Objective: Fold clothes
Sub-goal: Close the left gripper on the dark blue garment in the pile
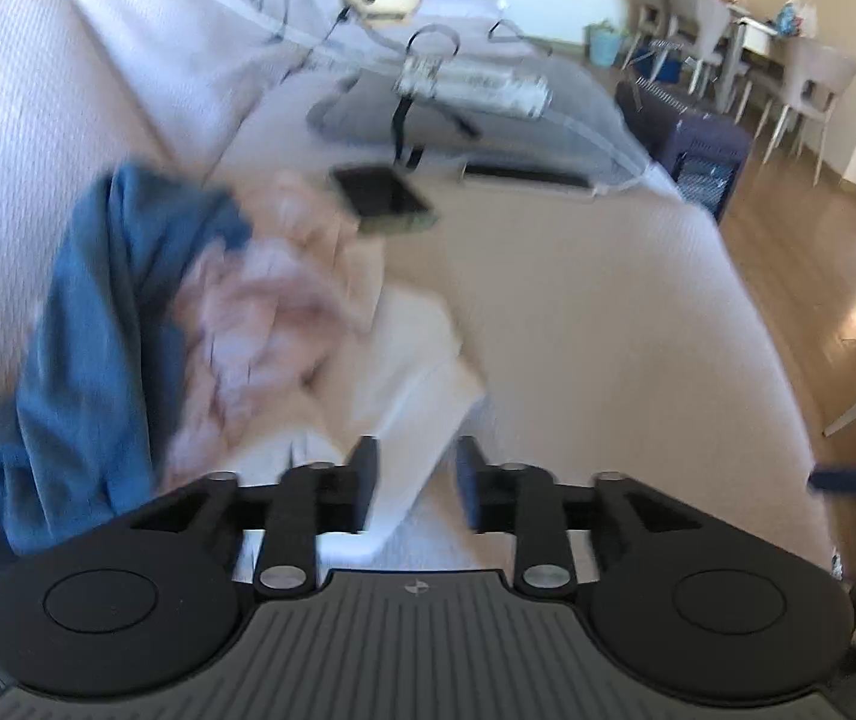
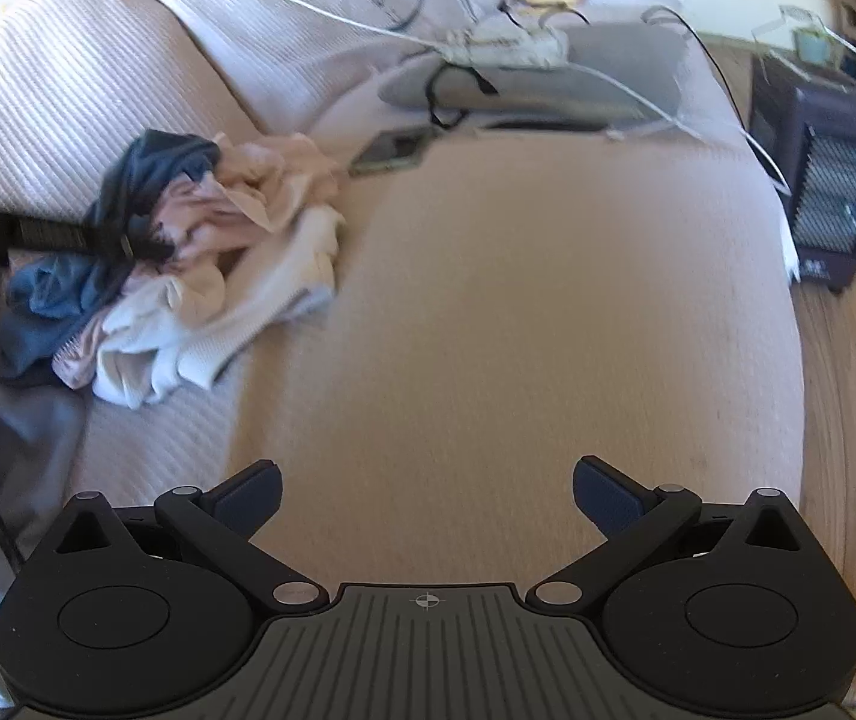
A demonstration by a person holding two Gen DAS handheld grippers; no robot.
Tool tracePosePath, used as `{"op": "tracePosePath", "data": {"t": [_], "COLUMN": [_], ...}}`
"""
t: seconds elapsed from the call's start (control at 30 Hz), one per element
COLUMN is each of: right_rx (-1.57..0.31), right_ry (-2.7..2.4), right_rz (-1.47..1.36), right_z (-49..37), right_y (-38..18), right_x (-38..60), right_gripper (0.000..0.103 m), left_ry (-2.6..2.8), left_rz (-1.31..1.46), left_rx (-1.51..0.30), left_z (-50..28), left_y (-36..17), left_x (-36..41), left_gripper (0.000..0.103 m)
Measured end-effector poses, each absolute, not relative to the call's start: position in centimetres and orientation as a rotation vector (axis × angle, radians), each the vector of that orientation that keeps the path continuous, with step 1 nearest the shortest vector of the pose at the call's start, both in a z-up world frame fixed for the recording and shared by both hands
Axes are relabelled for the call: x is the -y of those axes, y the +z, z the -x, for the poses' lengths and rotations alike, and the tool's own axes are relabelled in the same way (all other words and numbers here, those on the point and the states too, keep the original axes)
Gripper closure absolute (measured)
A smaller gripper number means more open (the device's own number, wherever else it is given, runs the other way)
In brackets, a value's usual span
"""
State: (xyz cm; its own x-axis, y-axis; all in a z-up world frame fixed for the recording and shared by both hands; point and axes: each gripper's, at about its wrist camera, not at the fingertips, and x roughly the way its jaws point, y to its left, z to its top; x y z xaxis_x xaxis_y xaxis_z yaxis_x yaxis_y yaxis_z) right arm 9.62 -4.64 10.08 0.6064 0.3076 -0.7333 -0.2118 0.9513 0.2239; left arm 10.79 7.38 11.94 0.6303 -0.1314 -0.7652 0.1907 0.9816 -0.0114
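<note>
Black plastic fingers of the left gripper (image 1: 416,480) stand a little apart with nothing between them, hovering over the near edge of a white garment (image 1: 410,372). Motion blur smears most of the left wrist view, so the folds of the pile of clothes (image 2: 188,252) are hard to read there; the right wrist view shows it more sharply. That pile lies on the cream ribbed sofa (image 2: 488,300), against the backrest: a blue garment (image 2: 128,180) on the far side, crumpled pink fabric (image 2: 260,180) in the middle, white pieces (image 2: 218,324) spilling toward the seat front. How many garments make it up cannot be told. A dark strap-like shape (image 2: 38,234) reaches into the pile from the left frame edge; what it belongs to is cut off.

The right gripper (image 2: 425,495) hangs over bare seat cushion, well apart from the pile, its jaws spread wide and empty.

Just beyond the clothes a dark phone (image 1: 383,195) lies flat on the seat. Farther along sit a grey cushion (image 2: 548,78), tangled white and black cables (image 2: 368,30) and a blurred white object (image 1: 470,84) that cannot be identified. Beside the sofa end stands a dark electric heater (image 2: 830,192) on wooden floor (image 2: 848,420); dining chairs (image 1: 716,42) show at the far right, partly cropped by the lens edge.
</note>
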Motion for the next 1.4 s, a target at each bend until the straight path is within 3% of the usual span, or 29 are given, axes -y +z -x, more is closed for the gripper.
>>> {"op": "tracePosePath", "data": {"t": [0.1, 0.47, 0.67, 0.77, 0.83, 0.93, 1.23, 1.3, 1.4], "right_rx": [-0.863, -0.837, -0.852, -0.871, -0.884, -0.928, -0.947, -0.94, -0.941], "right_ry": [0.336, 0.554, 0.616, 0.629, 0.643, 0.654, 0.54, 0.533, 0.538], "right_rz": [-0.076, 0.017, 0.009, -0.01, -0.016, -0.015, 0.035, 0.03, 0.034], "right_z": [-10.3, -17.5, -22.4, -23.0, -23.0, -22.0, -16.2, -15.1, -13.7], "right_y": [10.3, 10.0, 8.7, 7.9, 7.4, 6.8, 7.1, 7.4, 7.9], "right_x": [4.0, 0.6, -2.2, -2.9, -3.3, -3.4, -1.2, -0.9, -1.0], "right_gripper": [0.0, 0.001, 0.019, 0.035, 0.054, 0.059, 0.058, 0.058, 0.057], "left_ry": [-0.159, -0.007, 0.003, 0.008, 0.015, 0.018, -0.001, -0.014, -0.018], "left_rz": [-0.051, 0.091, 0.091, 0.072, 0.054, 0.014, -0.01, 0.002, 0.001], "left_rx": [-0.911, -0.937, -0.936, -0.96, -0.975, -0.975, -0.92, -0.894, -0.862], "left_z": [-9.5, -9.0, -11.7, -13.0, -13.8, -14.3, -11.9, -10.8, -9.5], "left_y": [9.7, 6.3, 5.8, 4.4, 3.5, 2.8, 5.3, 6.7, 8.9], "left_x": [-8.2, -14.1, -13.4, -12.9, -12.7, -12.3, -12.2, -12.7, -13.7], "left_gripper": [0.058, 0.051, 0.051, 0.05, 0.048, 0.048, 0.084, 0.103, 0.102]}}
